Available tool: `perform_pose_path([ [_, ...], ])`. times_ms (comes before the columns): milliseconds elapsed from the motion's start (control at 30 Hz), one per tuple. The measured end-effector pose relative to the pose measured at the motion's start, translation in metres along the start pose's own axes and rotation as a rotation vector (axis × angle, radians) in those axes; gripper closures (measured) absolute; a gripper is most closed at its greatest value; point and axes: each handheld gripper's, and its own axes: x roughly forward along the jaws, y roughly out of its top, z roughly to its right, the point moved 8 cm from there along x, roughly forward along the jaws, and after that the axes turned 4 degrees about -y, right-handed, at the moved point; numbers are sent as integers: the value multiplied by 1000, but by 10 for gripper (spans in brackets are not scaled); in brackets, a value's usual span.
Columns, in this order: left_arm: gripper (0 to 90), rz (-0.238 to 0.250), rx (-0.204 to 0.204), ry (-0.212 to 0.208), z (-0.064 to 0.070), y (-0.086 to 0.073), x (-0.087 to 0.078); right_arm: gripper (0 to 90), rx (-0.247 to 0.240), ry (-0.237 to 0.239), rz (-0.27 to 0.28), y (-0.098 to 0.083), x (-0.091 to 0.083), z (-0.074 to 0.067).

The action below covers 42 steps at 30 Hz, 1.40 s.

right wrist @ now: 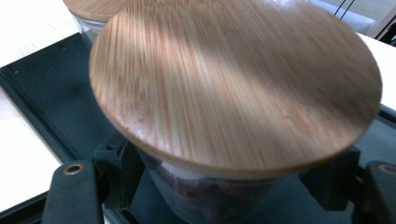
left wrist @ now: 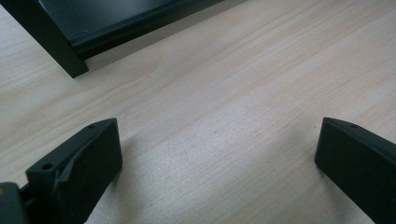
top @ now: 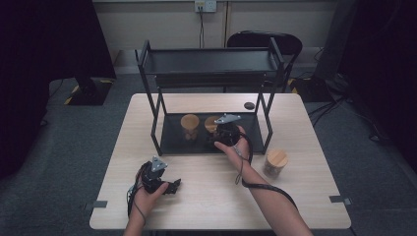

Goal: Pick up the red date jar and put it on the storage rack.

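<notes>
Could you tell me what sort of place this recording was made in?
Probably a lab or test room, not a home: a pale wooden table with a black two-tier metal rack stands on grey carpet, with dark curtains and a wall socket behind.

My left hand [top: 147, 189] sits at about seven o'clock near the table's front edge, holding the left gripper [left wrist: 217, 161] low and level, its jaws spread wide with nothing between them. My right forearm [top: 268, 204] reaches up from five o'clock toward the centre, wrist straight, cable looping beside it. There the right gripper [top: 223, 135] has its jaws clamped around a jar [right wrist: 233, 88].
</notes>
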Motion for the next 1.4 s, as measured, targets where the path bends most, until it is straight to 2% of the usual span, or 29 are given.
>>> perform_pose_path([
  [400, 3, 0, 0, 0, 0, 0, 0, 251, -10, -1, -12, -1, 9, -1],
  [867, 3, 0, 0, 0, 0, 0, 0, 251, 4, 5, -24, -2, 18, -1],
  [1100, 3, 0, 0, 0, 0, 0, 0, 251, 24, 10, -16, -1, 23, 0],
  [1400, 3, 0, 0, 0, 0, 0, 0, 251, 15, 3, -10, 0, 26, -1],
])
